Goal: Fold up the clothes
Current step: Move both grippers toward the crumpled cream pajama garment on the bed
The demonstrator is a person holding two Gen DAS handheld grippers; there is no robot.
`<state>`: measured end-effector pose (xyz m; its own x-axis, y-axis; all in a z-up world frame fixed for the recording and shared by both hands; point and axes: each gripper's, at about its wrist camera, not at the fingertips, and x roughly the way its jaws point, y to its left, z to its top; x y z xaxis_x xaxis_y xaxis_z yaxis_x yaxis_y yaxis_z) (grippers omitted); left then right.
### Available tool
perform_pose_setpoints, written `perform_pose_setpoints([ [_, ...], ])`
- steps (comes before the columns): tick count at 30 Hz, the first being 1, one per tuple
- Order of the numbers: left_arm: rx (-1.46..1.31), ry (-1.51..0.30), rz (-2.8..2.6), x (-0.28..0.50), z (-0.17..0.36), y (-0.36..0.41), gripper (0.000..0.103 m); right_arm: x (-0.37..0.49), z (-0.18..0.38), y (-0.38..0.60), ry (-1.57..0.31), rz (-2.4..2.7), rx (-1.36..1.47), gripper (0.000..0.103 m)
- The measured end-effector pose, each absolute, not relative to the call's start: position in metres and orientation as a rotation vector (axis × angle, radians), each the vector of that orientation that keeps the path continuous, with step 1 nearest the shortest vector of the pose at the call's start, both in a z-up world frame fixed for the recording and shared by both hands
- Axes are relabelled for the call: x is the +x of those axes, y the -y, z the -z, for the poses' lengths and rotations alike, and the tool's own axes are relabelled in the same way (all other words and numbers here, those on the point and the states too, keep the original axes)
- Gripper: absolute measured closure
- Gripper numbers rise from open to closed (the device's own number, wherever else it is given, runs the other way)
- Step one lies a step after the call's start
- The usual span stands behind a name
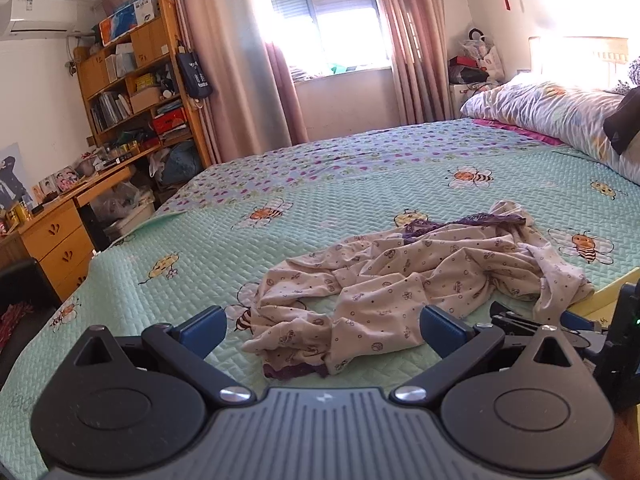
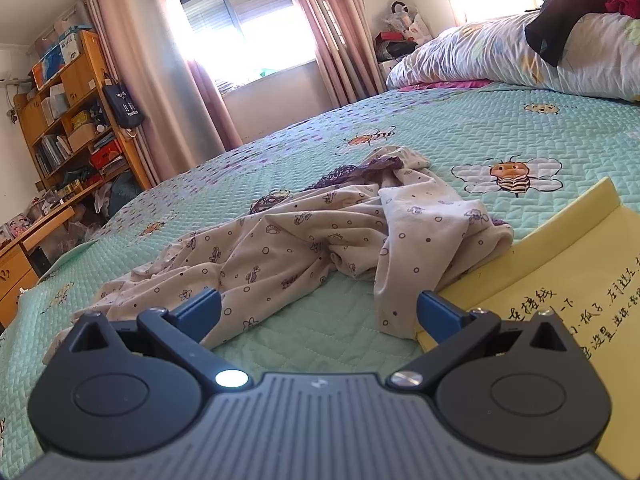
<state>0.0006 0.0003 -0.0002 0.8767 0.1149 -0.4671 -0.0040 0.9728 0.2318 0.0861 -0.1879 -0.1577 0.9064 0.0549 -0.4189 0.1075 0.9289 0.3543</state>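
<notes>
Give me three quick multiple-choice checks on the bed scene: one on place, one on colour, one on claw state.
1. Where does the crumpled garment lie?
A. On the quilted bedspread
B. On the desk
C. Over the pillow

2. What colour is the garment's lace trim?
A. Red
B. Purple
C. Yellow

3. How do the two claws stand?
A. Both shut on cloth
B. One open, one shut
C. Both open, holding nothing

Answers:
1. A, it is spread in a heap on the green bee-print cover.
2. B, dark purple lace edges the pale printed cloth.
3. C, the left claw and right claw are spread wide, nothing gripped between their blue pads.
</notes>
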Motion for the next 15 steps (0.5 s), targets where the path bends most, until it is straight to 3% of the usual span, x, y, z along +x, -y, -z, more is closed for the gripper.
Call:
perform_pose_setpoints([
  [15, 0.167, -0.631, -0.121, 0.023, 0.025, -0.021, 0.001, 0.085, 0.159, 0.185, -0.442, 0.022, 0.378, 0.000],
])
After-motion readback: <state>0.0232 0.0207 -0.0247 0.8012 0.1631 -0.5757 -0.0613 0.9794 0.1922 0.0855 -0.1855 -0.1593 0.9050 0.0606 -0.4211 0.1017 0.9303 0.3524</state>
